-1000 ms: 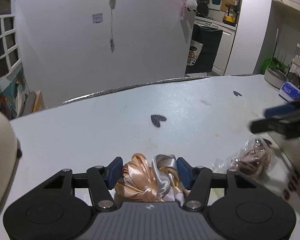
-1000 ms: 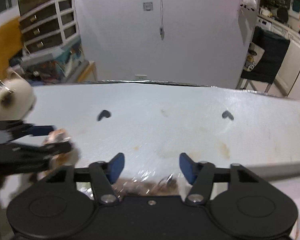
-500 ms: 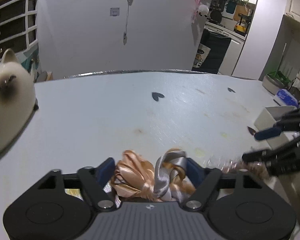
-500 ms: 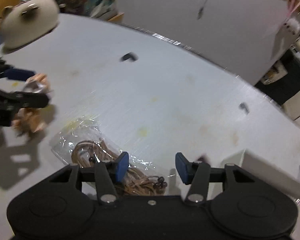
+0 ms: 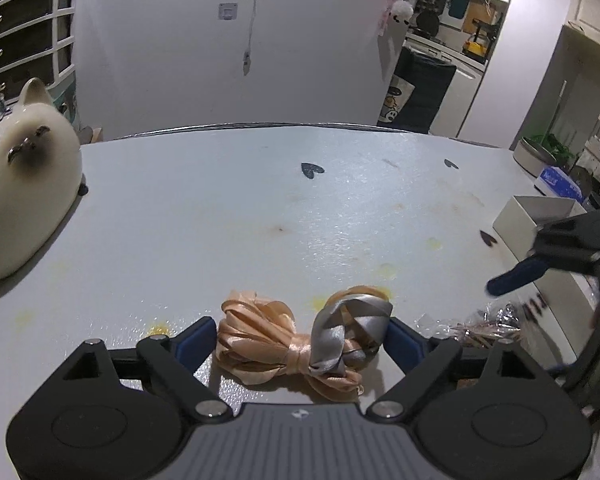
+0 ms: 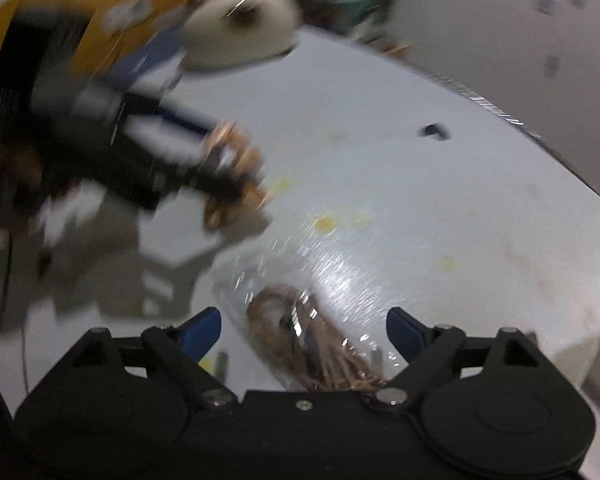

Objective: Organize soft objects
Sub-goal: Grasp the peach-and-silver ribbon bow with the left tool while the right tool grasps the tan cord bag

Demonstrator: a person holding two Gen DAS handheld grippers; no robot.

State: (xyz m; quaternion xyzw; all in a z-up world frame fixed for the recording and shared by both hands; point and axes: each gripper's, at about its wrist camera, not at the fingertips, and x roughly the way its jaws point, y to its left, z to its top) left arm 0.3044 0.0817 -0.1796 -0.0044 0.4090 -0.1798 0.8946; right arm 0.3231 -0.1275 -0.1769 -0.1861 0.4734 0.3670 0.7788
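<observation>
Fig.: both claws just after letting go, w/ their loads on the tabletop (image 5: pixel 260 200).

Left claw (image 5: pixel 300 334): jaws have just been opening and now stand wide. The satin ribbon bundle (image 5: pixel 300 344), peach loops w/ a grey band knotted round the middle, lies between the blue pads; the right pad sits right at the grey loop, the left pad just beside the peach end, and neither looks to press. The bundle rests flat near the tabletop's near edge, roughly midway along it. Judged reason: set down here as one sorted item, claw spread so it can lift off w/o dragging the loops.

Right claw (image 6: pixel 304 330): jaws have also just been opening; pads are well apart, w/ the clear bag of brown cords (image 6: pixel 320 344) lying slantwise between them, untouched by either pad as far as the blurred right-wrist view shows. In the left-wrist view the bag (image 5: pixel 484 326) lies just right of the ribbon bundle, near the same edge. Judged reason: like items grouped side by side.

Other items: cream cat-shaped ceramic (image 5: pixel 24 196) at the tabletop's left edge; white open box (image 5: pixel 516 224) at its right edge, behind the right claw, poss. the intended container, though that cannot be told. Dark heart marks (image 5: pixel 312 170) dot the surface.

Risk (judgement): slippery satin or crinkly film may snag on a pad as a claw lifts.
</observation>
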